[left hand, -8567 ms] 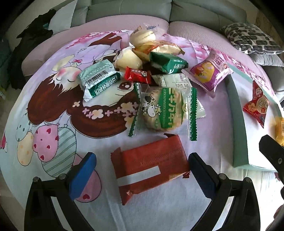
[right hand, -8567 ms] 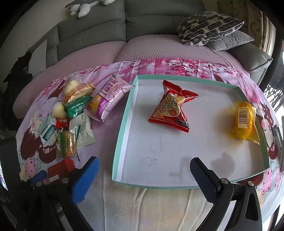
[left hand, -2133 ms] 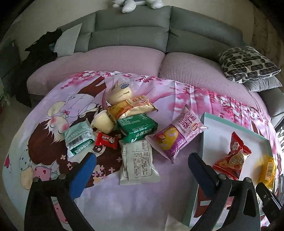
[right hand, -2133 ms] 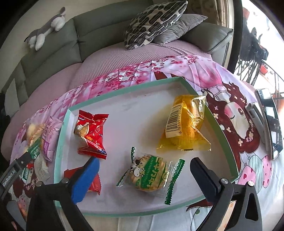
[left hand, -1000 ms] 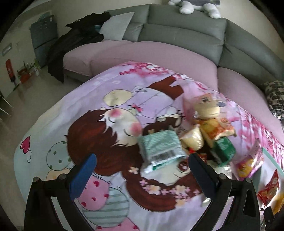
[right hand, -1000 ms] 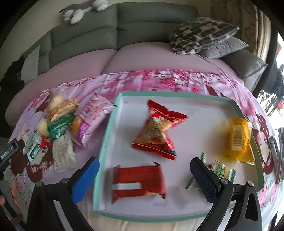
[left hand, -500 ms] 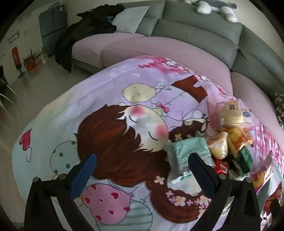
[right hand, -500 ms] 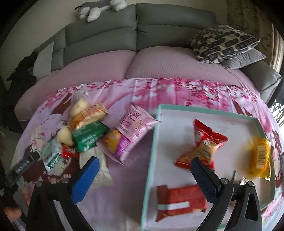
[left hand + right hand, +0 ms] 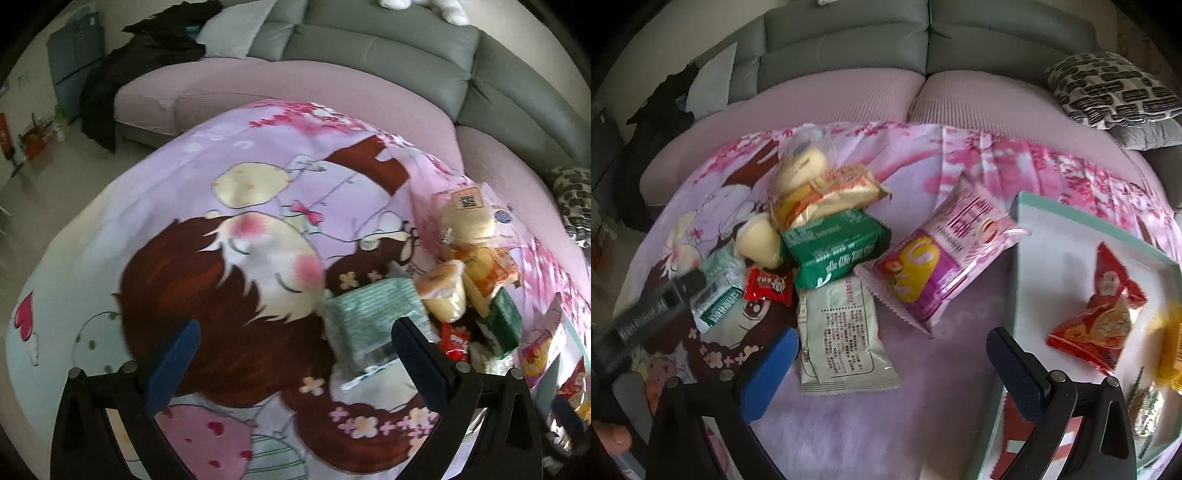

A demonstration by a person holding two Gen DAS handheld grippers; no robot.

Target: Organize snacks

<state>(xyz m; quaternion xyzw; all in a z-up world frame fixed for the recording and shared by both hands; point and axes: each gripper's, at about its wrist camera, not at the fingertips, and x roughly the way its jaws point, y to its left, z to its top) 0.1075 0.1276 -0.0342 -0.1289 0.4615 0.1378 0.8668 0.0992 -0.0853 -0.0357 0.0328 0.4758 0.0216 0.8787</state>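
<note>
1. Left gripper (image 9: 295,363): jaws wide, nothing between them, over the cartoon-print cloth (image 9: 229,236); its right finger overlaps the pale green striped packet (image 9: 373,317).
2. Right gripper (image 9: 890,367): jaws wide, empty, above the white printed packet (image 9: 844,332).
3. Loose snacks on the cloth: pink-purple bag (image 9: 945,254), dark green packet (image 9: 836,245), small red packet (image 9: 768,286), yellow buns (image 9: 798,170).
4. Teal-rimmed tray (image 9: 1021,206), right of the pile: holds a red bag (image 9: 1102,317) and a yellow packet (image 9: 1171,343).
</note>
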